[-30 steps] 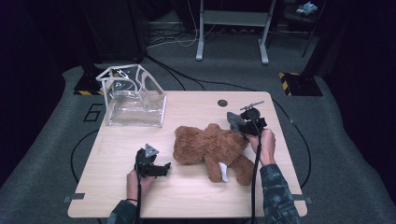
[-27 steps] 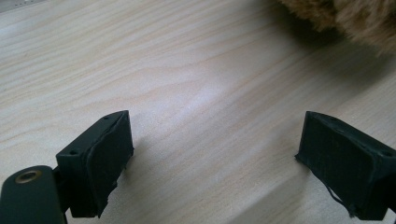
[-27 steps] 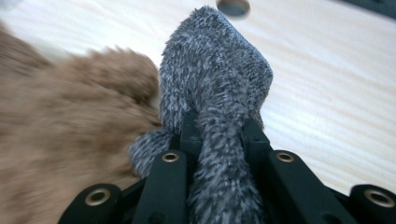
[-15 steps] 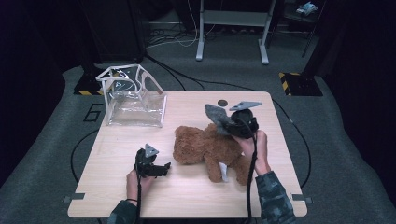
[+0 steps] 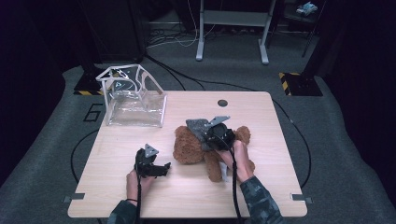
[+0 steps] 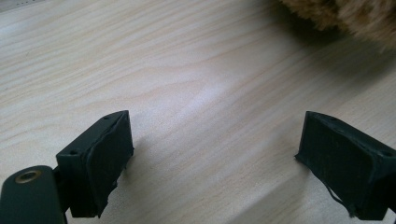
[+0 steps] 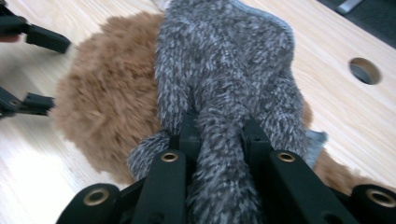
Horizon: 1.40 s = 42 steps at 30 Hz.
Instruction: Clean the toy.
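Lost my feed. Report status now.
Right tongs shut on grey knit cloth, over teddy bear. Left tongs open above table. Nothing in the way.

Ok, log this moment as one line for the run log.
right tool: shut on grey knitted garment, above brown plush teddy bear | left tool: open, nothing between, over wooden table | clear plastic bag: untouched

Bare table point(image 5: 261, 116) beyond teddy bear point(image 5: 189, 144)
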Each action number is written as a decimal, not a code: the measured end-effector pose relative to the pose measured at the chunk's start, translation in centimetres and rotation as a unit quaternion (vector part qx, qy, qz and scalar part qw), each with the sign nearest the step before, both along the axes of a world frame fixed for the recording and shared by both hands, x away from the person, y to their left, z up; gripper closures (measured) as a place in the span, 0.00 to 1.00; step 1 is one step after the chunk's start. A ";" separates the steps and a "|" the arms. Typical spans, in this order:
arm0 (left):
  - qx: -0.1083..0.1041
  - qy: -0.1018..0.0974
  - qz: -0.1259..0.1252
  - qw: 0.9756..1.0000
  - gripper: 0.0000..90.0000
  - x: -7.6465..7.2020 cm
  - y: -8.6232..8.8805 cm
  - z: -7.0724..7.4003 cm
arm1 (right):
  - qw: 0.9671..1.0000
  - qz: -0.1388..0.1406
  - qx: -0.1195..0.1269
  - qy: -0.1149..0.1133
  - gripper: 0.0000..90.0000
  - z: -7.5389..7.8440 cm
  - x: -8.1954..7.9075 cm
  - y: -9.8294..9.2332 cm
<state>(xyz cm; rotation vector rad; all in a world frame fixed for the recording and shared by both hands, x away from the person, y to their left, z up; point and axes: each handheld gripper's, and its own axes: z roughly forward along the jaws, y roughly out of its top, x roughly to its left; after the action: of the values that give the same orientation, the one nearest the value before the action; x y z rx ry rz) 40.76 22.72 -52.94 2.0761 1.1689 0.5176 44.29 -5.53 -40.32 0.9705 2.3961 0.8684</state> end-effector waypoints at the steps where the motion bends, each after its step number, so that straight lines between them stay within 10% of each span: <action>1: 0.000 0.000 0.000 1.000 0.11 0.0 0.0 0.0 | 1.000 -0.004 -0.005 -0.001 0.84 0.1 -0.1 -0.2; 20: 0.000 0.000 0.000 1.000 0.11 0.0 0.0 0.0 | 0.993 -0.117 0.033 -0.006 0.84 1.1 -0.3 -8.7; 37: 0.000 0.000 0.001 1.000 0.11 0.0 0.0 0.0 | 0.981 -0.185 0.022 0.055 0.85 -3.4 0.9 -13.0; 42: 0.000 0.000 0.001 1.000 0.11 0.0 0.0 0.0 | 0.980 -0.194 0.026 0.044 0.85 -2.4 0.4 -13.4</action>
<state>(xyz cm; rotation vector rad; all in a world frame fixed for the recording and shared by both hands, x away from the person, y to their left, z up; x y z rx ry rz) 40.77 22.72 -52.94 2.0758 1.1701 0.5186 44.70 -18.89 -42.75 1.4623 2.1511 0.7544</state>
